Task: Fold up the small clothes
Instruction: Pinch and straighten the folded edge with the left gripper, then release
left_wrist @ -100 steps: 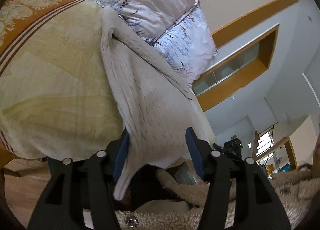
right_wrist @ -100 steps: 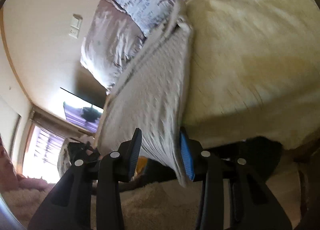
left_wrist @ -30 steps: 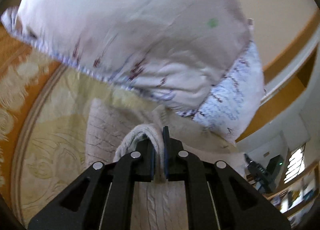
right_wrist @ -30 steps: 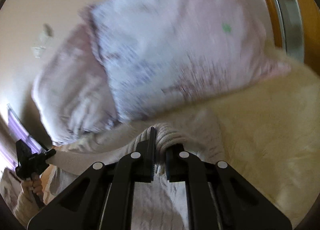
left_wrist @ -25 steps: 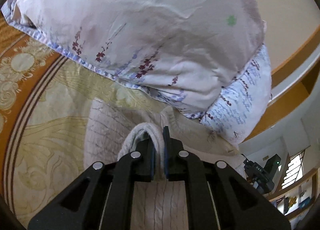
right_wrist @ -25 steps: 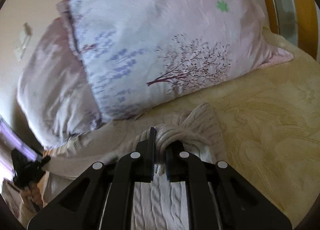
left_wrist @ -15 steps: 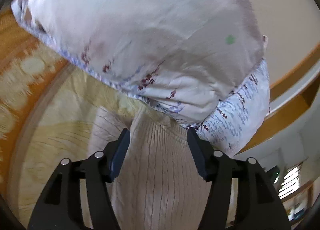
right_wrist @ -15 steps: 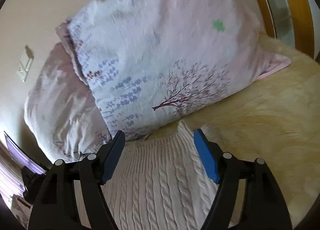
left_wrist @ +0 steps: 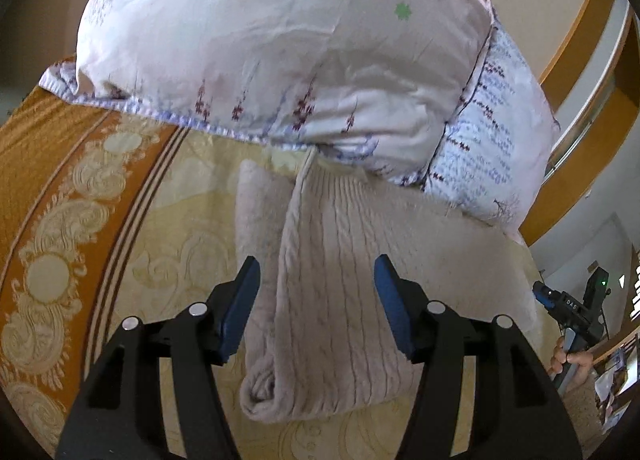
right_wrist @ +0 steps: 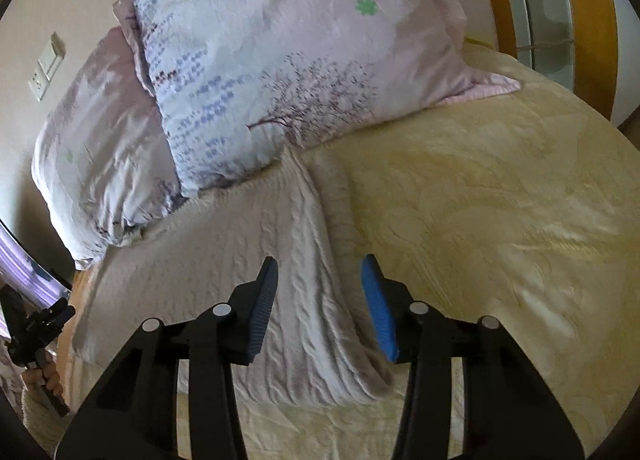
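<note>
The sweater (left_wrist: 332, 300) lies folded on the bed (left_wrist: 132, 227), its far edge touching the pillows (left_wrist: 280, 51). The left gripper (left_wrist: 316, 292) stands with fingers wide and off the knit. The right gripper (right_wrist: 320, 296) is closing, pads clear. Only the left view shows the orange border and the rolled near end; the sweater's far edge is blurred.

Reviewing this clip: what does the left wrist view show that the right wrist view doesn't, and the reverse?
Left wrist only: the bedspread's orange patterned border and the cream cable-knit garment's rolled near corner.

Right wrist only: a white wall switch plate, the wooden headboard and a tree print on the pale floral pillow.

Both: that garment lying flat on the cream bedspread, reaching the pillows, with open tongs on either side, pads clear; the right tongs are closing, the left tongs steady.
</note>
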